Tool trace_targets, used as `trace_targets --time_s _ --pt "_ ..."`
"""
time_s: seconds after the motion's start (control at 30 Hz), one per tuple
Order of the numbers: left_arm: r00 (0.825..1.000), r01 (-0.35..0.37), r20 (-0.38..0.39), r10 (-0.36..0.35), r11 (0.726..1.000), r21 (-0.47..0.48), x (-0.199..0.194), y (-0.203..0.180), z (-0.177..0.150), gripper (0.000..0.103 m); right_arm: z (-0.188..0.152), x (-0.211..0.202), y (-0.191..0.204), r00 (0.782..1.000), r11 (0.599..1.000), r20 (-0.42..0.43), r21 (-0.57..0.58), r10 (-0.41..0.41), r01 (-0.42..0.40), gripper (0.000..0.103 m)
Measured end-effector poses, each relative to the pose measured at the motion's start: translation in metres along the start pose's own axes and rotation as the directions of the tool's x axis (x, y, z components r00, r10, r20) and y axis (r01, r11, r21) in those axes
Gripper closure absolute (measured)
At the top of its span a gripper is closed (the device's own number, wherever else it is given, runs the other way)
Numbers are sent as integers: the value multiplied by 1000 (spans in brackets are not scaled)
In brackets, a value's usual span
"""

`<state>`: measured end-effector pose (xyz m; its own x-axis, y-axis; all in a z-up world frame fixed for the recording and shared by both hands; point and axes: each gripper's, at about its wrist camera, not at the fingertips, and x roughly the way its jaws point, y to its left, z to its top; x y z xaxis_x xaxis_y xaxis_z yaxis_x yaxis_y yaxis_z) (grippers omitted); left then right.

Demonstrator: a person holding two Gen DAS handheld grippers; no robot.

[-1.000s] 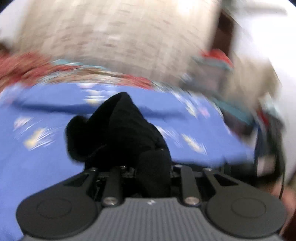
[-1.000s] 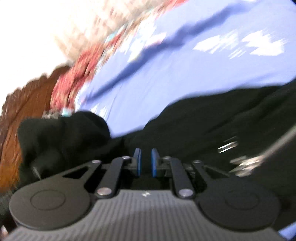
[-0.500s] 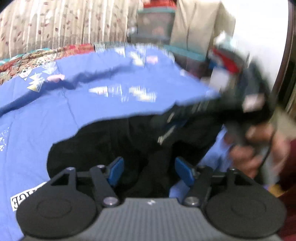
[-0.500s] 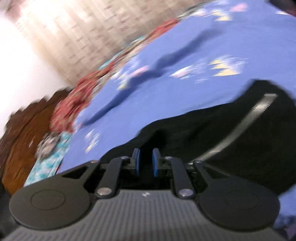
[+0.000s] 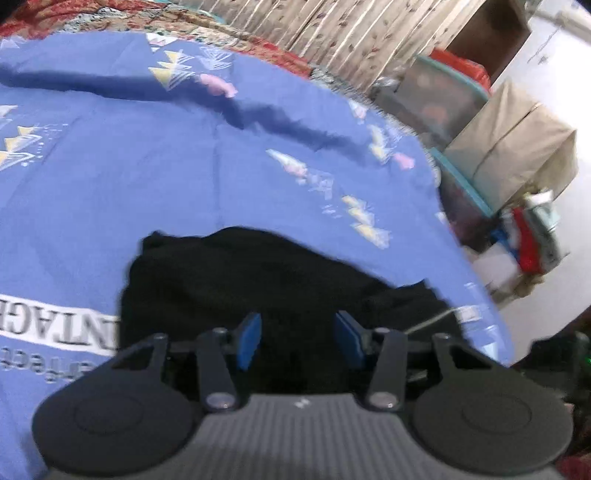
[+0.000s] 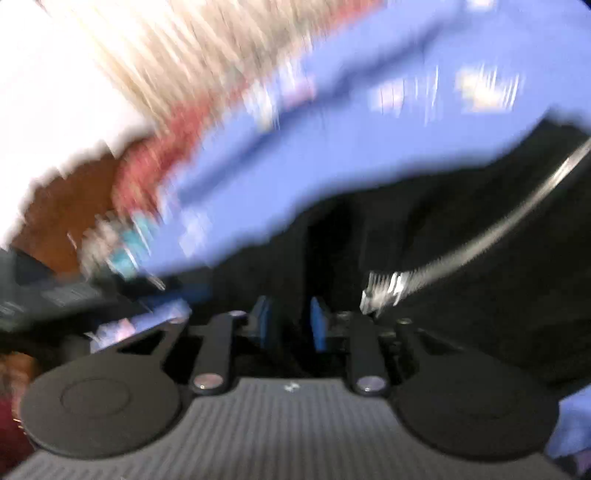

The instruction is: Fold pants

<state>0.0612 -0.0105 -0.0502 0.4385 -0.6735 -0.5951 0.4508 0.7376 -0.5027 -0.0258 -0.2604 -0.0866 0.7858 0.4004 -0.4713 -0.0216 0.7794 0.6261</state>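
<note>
The blue sheet (image 5: 155,173) is the widest thing, covering the bed, with bare cloth beyond the pants and to their left; its right edge falls away toward stacked boxes (image 5: 509,147) near the curtain (image 5: 332,33). The black pants (image 5: 258,280) lie bunched on the sheet near that right edge, their far hem a clear curved line against the blue. A pale stripe (image 6: 517,214) runs along them in the blurred right view. The left gripper (image 5: 297,341) stands spread over the pants, having just closed a little, pads clear of the cloth. The right gripper (image 6: 289,322) has just been opening, with dark cloth between its jaws; whether the pads press it I cannot tell.
</note>
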Motion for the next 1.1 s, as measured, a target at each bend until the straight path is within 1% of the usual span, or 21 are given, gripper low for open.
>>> trace_targets --time_s 0.07,0.1,0.17,0.2,0.23,0.27,0.37,0.43,0.5,0.53,0.57,0.63,0.7,0.8,0.83,0.87,0.9,0.93,0.97,1.03,1.1 --pt "999 31 6 -31 999 8 -3 -9 3 59 7 -45 -18 988 999 148 23 -49 46 56" --pt "999 40 0 -40 999 22 1 -18 6 59 8 -63 -29 974 995 202 29 -98 94 54" --pt "998 64 -25 -63 996 54 12 -35 15 54 6 -95 -54 928 975 297 63 -224 215 39" --pt "996 78 -44 -75 994 70 20 -46 20 53 3 -105 -66 907 964 329 96 -264 246 33" --pt "994 89 -65 -84 993 83 29 -57 25 47 -1 -114 -78 888 955 351 135 -296 265 21" --pt "991 102 -91 -93 990 95 40 -70 30 40 -5 -119 -89 877 947 361 167 -318 274 17" --pt "980 126 -174 -98 979 159 73 -113 37 30 -12 -114 -114 878 934 335 222 -343 280 17" --pt "967 128 -243 -74 968 216 101 -148 39 25 -16 -93 -118 899 935 299 249 -321 251 17" --pt "955 111 -297 -30 960 259 130 -177 39 22 -15 -79 -118 930 945 245 249 -274 212 22" --pt "948 103 -317 -11 957 273 141 -187 37 21 -15 -70 -116 944 950 208 236 -256 206 48" --pt "940 83 -340 21 954 289 157 -197 35 20 -14 -62 -112 943 943 171 225 -284 243 81" --pt "921 20 -377 100 953 302 182 -208 31 20 -14 -66 -94 942 952 182 174 -282 252 82" --pt "902 -17 -404 150 949 315 197 -214 27 20 -14 -70 -59 937 961 218 22 -273 275 83" --pt "884 -40 -418 208 926 375 203 -223 18 16 -20 -66 -12 916 917 263 -184 -302 355 83" --pt "885 -45 -410 221 917 397 202 -226 16 24 -24 -66 -3 913 902 269 -227 -306 368 83" --pt "891 -49 -394 225 912 408 198 -226 15 51 -28 -65 5 910 883 273 -272 -311 383 83" --pt "898 -38 -389 208 915 402 193 -223 16 64 -31 -64 12 908 868 278 -306 -313 392 83" --pt "903 -22 -390 180 926 377 188 -219 20 71 -31 -63 19 908 859 281 -326 -310 394 84" --pt "917 -9 -373 143 941 338 177 -212 27 75 -35 -74 22 910 860 285 -334 -299 387 84" --pt "942 21 -329 72 962 272 151 -197 42 78 -33 -80 32 919 871 297 -340 -259 356 84" --pt "959 56 -285 1 980 191 118 -174 58 79 -30 -88 50 931 886 305 -349 -200 305 84"
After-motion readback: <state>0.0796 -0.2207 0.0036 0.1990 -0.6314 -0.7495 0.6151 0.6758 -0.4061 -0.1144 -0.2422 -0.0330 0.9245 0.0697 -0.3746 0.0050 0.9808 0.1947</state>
